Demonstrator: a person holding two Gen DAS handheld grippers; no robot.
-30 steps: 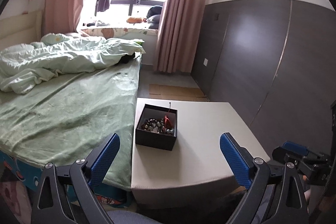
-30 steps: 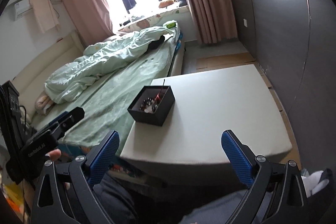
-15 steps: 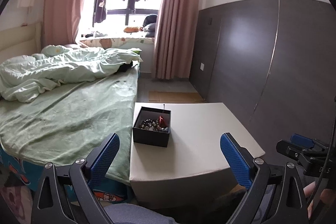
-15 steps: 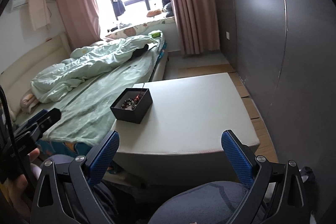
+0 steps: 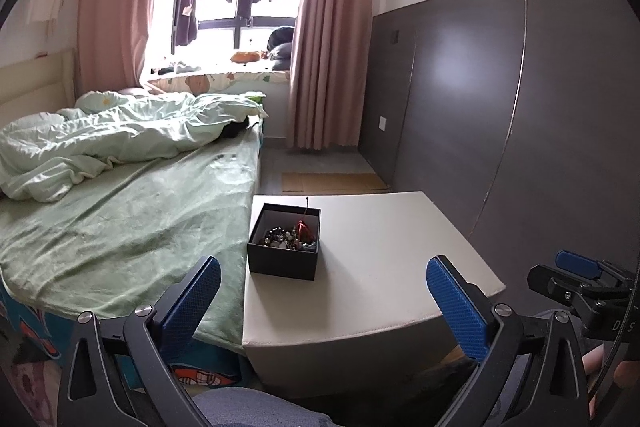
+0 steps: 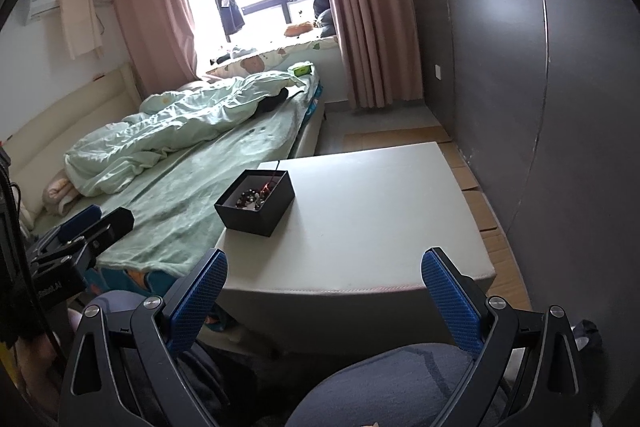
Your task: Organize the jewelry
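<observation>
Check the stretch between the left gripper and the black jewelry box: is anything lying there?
Nothing: in the left wrist view only bare white table top separates the open, empty left gripper from the black jewelry box.

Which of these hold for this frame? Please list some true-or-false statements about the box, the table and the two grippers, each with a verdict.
1. The open black cardboard box holds beads and a red tassel. True.
2. The box sits on the green bed sheet. False: it stands on the white square table, near the edge beside the bed.
3. The left gripper is open with nothing between its blue pads. True.
4. The right gripper is clamped on the box. False: it is open, short of the table, with the box well ahead.
5. A lid covers the box. False: its top is open.
</observation>
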